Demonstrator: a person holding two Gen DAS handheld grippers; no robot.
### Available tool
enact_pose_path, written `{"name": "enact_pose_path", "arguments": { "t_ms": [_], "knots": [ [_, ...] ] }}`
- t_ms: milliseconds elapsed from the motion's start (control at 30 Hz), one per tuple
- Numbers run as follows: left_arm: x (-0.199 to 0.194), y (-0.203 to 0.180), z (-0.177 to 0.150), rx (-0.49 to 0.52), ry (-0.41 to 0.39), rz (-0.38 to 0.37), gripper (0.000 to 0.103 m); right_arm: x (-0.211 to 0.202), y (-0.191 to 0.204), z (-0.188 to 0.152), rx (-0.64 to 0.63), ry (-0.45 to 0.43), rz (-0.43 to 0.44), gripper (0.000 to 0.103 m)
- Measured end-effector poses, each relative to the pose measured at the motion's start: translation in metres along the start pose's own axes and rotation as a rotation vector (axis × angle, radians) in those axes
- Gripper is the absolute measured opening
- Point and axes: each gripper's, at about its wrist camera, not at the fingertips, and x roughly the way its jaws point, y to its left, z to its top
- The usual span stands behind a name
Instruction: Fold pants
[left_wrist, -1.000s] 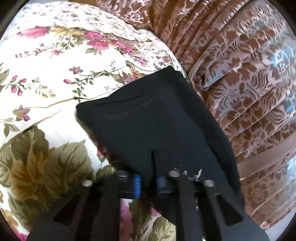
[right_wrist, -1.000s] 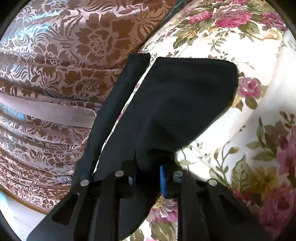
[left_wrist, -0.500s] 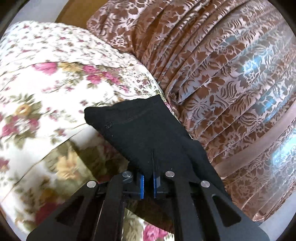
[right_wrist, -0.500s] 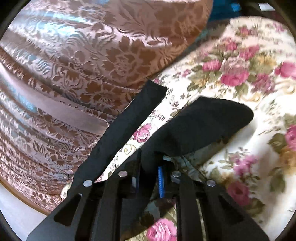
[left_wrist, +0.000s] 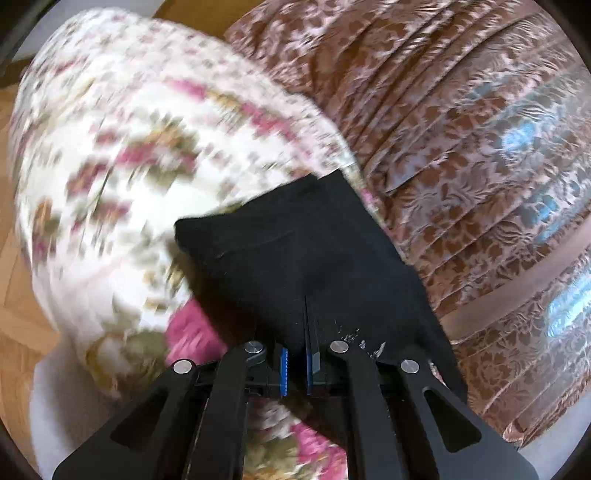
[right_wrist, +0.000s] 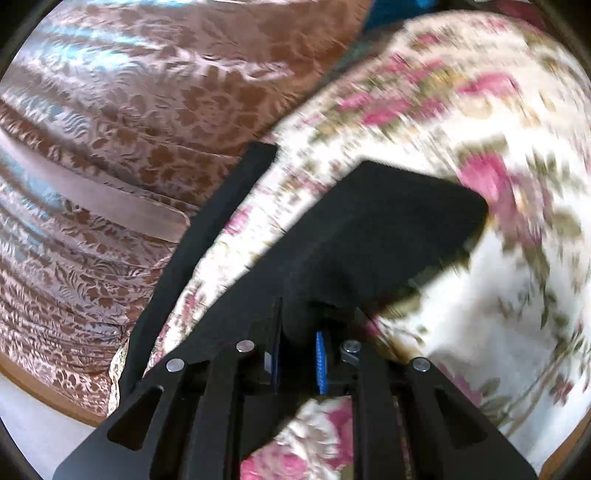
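Both your left gripper (left_wrist: 295, 363) and right gripper (right_wrist: 297, 363) are clamped on the black pants (left_wrist: 306, 258): soft, light, floppy cloth, best held at its edges.

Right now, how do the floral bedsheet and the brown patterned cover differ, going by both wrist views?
The floral bedsheet is white with pink roses and green leaves; the brown patterned cover is shiny with a brown leaf pattern. The bedsheet lies fairly smooth; the cover is gathered into pleats with a plain band across it. The black pants hang mostly over the bedsheet, beside the cover. Both are patterned bed textiles.
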Motion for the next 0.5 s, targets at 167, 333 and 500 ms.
{"name": "enact_pose_path", "arguments": {
  "t_ms": [167, 333, 500],
  "knots": [
    [0.010, 0.008, -0.001, -0.028, 0.019, 0.005, 0.005, 0.003, -0.011, 0.001, 0.043, 0.007, 0.041, 0.035],
    [0.016, 0.002, 0.004, 0.018, 0.033, 0.027, 0.006, 0.005, -0.020, 0.020, 0.109, -0.023, 0.060, 0.051],
    [0.019, 0.000, 0.007, 0.039, 0.036, 0.042, 0.006, 0.013, -0.030, 0.050, 0.149, -0.049, -0.012, 0.015]
  ]
}}
